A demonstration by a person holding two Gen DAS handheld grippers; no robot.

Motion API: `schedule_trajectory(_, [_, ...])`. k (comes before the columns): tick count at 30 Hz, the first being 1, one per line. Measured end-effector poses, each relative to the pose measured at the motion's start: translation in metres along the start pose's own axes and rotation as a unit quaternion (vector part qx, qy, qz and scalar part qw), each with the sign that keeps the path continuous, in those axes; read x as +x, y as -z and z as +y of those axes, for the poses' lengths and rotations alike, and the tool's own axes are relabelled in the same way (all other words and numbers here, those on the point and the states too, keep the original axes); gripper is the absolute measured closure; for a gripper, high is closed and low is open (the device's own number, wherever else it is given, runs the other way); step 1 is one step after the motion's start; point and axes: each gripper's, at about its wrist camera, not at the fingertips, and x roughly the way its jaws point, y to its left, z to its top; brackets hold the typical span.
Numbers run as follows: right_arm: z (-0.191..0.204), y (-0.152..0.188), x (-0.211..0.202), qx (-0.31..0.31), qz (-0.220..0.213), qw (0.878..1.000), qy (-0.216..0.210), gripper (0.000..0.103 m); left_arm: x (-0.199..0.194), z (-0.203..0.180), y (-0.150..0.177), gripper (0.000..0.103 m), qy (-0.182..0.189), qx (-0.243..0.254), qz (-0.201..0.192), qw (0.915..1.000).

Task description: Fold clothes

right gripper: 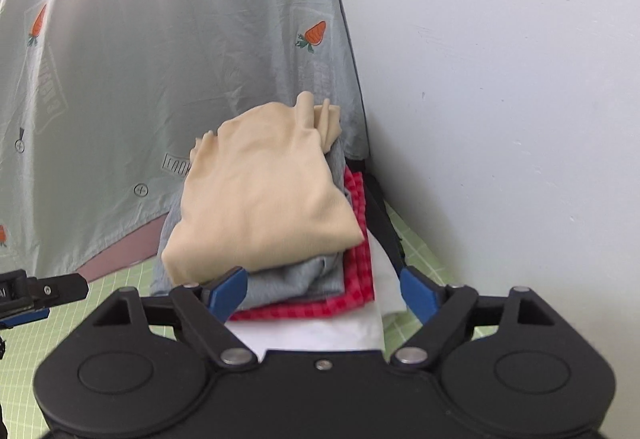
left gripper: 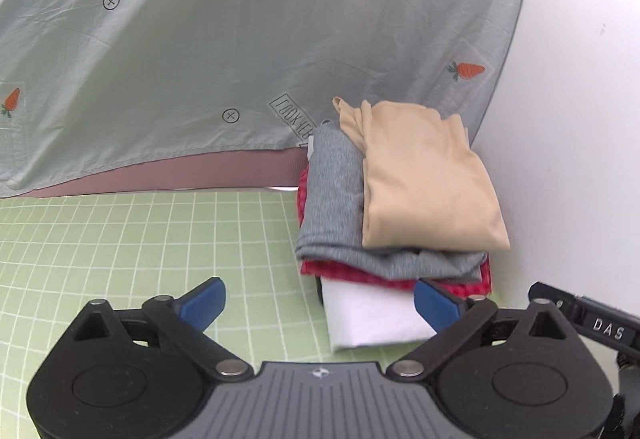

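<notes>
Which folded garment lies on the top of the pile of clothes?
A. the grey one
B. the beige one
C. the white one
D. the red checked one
B: the beige garment lies uppermost, with the grey garment, the red checked garment and the white garment beneath it.

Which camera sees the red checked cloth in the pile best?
The right wrist view. There the red checked cloth shows a wide corner and a long side under the grey one. In the left wrist view the same cloth is only a thin strip between the grey cloth and the white cloth.
</notes>
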Motion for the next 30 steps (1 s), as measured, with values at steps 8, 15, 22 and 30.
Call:
schedule_trajectory(8, [0.004,0.062,-0.075,-0.037,0.028,0.998,0.037,0.014,-0.056,0.007,0.065,0.001,0.005,0.027,0.025,0.9993])
schedule_trajectory(15, [0.014,0.096,-0.108,-0.064,0.039,0.997,0.033,0.011,-0.087,0.005,0.091,0.001,0.011,0.054,0.027,0.9981])
schedule_trajectory(22, [0.014,0.104,-0.131,-0.061,0.032,0.997,0.035,0.01,-0.103,-0.005,0.101,0.001,0.02,0.076,0.024,0.9966])
schedule_trajectory(30, [0.009,0.109,-0.146,-0.057,0.027,0.997,0.047,0.01,-0.111,-0.011,0.106,0.001,0.028,0.085,0.018,0.9958])
